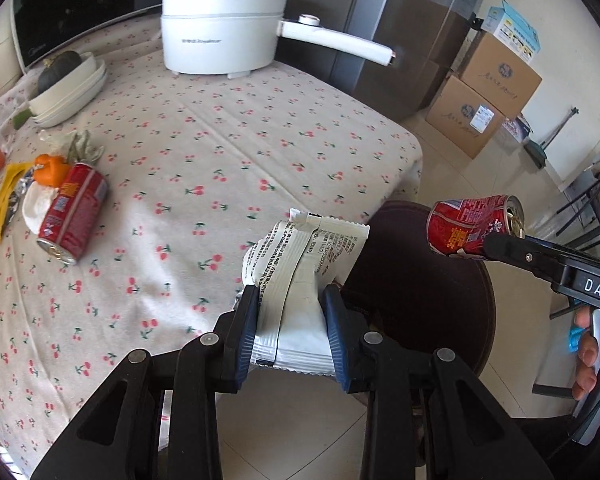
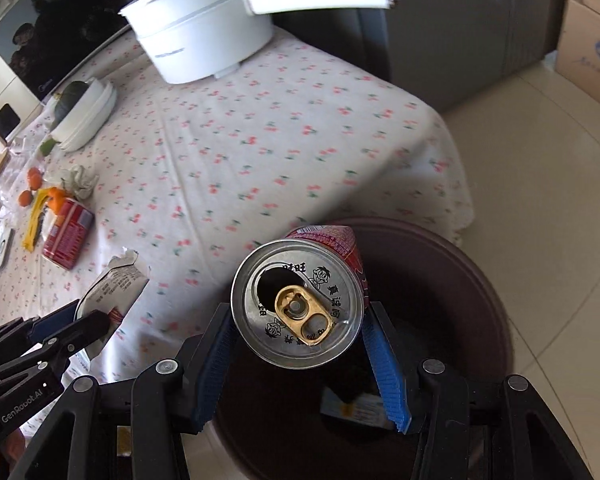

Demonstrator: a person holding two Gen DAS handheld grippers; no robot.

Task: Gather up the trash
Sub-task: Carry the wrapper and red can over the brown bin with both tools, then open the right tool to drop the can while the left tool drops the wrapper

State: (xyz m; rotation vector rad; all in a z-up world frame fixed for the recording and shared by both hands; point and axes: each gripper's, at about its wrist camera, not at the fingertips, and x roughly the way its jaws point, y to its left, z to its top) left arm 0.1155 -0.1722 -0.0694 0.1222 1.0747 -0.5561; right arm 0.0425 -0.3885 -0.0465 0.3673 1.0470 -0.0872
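Trash gathered at the near edge of a cherry-print tablecloth [image 1: 228,128], over a dark brown bin [image 2: 480,280] standing on the tiled floor at the table's right corner. Beyond, at the far side of the table, a white electric pot [image 1: 224,28] with long handle; to the left, stacked white plates [image 1: 72,92] bearing a dark squash. In the left gripper [image 1: 292,320], blue pads clamped on a torn white wrapper [image 1: 304,264], held just past the table edge beside the bin. In the right gripper [image 2: 300,340], jaws closed on a dented red can [image 2: 300,304], opened top toward the camera, hanging above the bin's mouth. Left on the cloth, well apart: a second red can [image 1: 76,212] lying on its side, touching orange peel [image 1: 50,170], a yellow wrapper [image 1: 6,200] and crumpled tissue [image 1: 80,146].
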